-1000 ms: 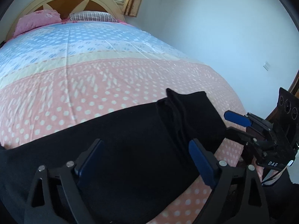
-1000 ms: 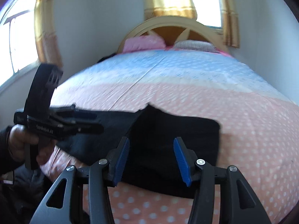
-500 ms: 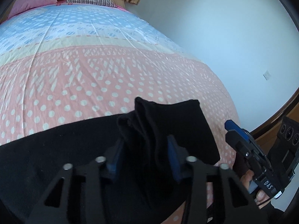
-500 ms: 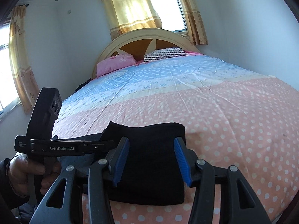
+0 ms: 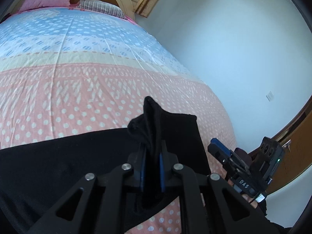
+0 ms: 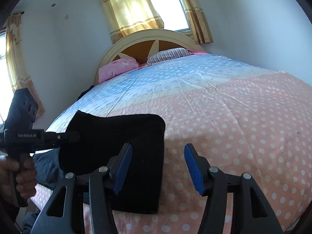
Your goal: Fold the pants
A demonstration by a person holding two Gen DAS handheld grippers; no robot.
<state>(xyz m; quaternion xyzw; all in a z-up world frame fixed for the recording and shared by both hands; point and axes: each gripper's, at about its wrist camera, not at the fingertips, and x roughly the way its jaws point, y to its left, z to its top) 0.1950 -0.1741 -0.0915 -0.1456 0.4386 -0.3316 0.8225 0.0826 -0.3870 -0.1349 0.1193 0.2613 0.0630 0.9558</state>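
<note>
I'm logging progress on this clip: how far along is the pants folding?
Early to midway. Done: the black pants lie on the dotted bedspread, one end seemingly doubled into a squared-off block. In hand: the left gripper is shut on a bunched ridge of fabric, lifting it. Left: the right gripper is open, holding nothing; a long stretch of pants remains unfolded.

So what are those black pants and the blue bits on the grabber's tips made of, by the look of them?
The pants look like a soft, matte knit, perhaps fleece or jersey: they bunch into thick limp folds where the left gripper pinches them and show no sheen. The blue pads on the open right gripper look like ribbed rubber or soft plastic, judging by their fine ridges; I can't be sure which.
</note>
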